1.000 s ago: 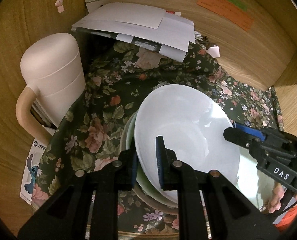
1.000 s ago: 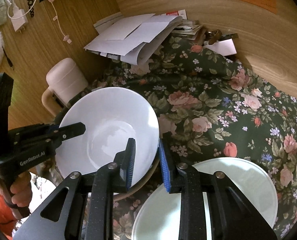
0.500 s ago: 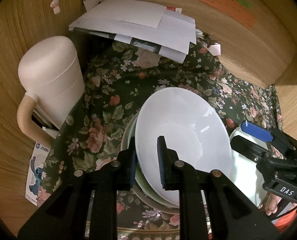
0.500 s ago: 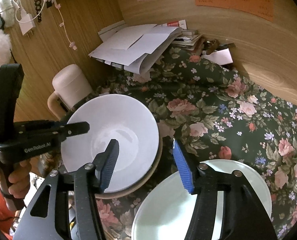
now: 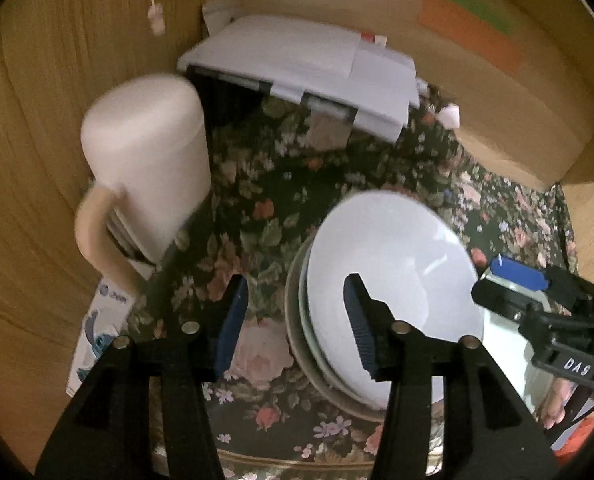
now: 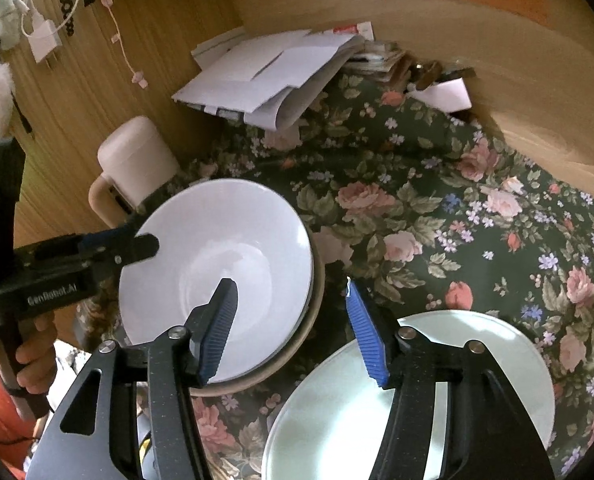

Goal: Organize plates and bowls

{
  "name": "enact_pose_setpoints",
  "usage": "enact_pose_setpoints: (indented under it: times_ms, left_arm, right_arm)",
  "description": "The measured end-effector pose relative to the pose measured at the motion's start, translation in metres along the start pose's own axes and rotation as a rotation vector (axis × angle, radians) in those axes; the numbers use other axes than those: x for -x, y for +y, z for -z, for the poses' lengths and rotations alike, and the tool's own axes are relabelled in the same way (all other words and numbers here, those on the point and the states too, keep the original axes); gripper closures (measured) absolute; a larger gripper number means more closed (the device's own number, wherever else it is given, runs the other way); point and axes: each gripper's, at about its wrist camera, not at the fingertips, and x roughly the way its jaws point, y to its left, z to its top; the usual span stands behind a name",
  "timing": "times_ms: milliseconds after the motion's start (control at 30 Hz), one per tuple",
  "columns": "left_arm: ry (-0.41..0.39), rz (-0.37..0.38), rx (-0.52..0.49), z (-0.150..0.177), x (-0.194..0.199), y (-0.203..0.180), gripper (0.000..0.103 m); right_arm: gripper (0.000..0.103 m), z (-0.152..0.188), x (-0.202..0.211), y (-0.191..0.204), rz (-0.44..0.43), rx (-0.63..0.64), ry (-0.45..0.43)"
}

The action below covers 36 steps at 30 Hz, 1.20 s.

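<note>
A white bowl (image 5: 393, 280) sits nested on top of a pale green bowl and a tan bowl (image 6: 297, 344) on the floral cloth. In the left wrist view my left gripper (image 5: 295, 320) straddles the bowl's near-left rim. Its jaws are opening and the pads stand off the rim. In the right wrist view the white bowl (image 6: 217, 256) has its right rim between the fingers of my right gripper (image 6: 293, 332), which is open and not touching it. A pale green plate (image 6: 417, 380) lies under the right gripper. Each view shows the other gripper (image 5: 505, 284) (image 6: 129, 240) at the bowl's far side.
A cream lidded jug (image 5: 149, 160) with a handle stands left of the stack. A heap of white papers (image 5: 309, 64) fills the back corner. Wooden walls (image 6: 537, 100) close in the back and left. The floral cloth (image 6: 457, 220) stretches bare to the right. A hand (image 6: 33, 352) holds the left gripper's handle.
Both grippers were shut on the white bowl's rim. The right jaws opened first, then the left, and the bowl now rests free in the stack.
</note>
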Motion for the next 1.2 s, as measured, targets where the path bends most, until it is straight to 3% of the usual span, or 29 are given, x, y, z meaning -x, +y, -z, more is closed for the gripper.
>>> enact_pose_setpoints:
  times_ms: [233, 500, 667, 900, 1200]
  left_arm:
    - [0.069, 0.062, 0.009, 0.014, -0.014, -0.002, 0.054]
    - [0.07, 0.12, 0.016, 0.017, -0.02, -0.003, 0.062]
    - [0.051, 0.114, 0.023, 0.018, -0.023, -0.004, 0.063]
    - [0.021, 0.086, 0.005, 0.019, -0.019, -0.01, 0.063]
    - [0.017, 0.056, 0.003, 0.016, -0.017, -0.012, 0.063]
  right_arm:
    - [0.05, 0.002, -0.019, 0.0, -0.013, -0.013, 0.067]
    - [0.05, 0.002, -0.038, 0.0, -0.027, -0.03, 0.119]
    - [0.066, 0.001, -0.048, 0.001, -0.037, -0.03, 0.149]
    - [0.067, 0.002, -0.055, 0.009, 0.019, 0.002, 0.152]
    - [0.068, -0.001, -0.052, 0.006, -0.005, -0.039, 0.143]
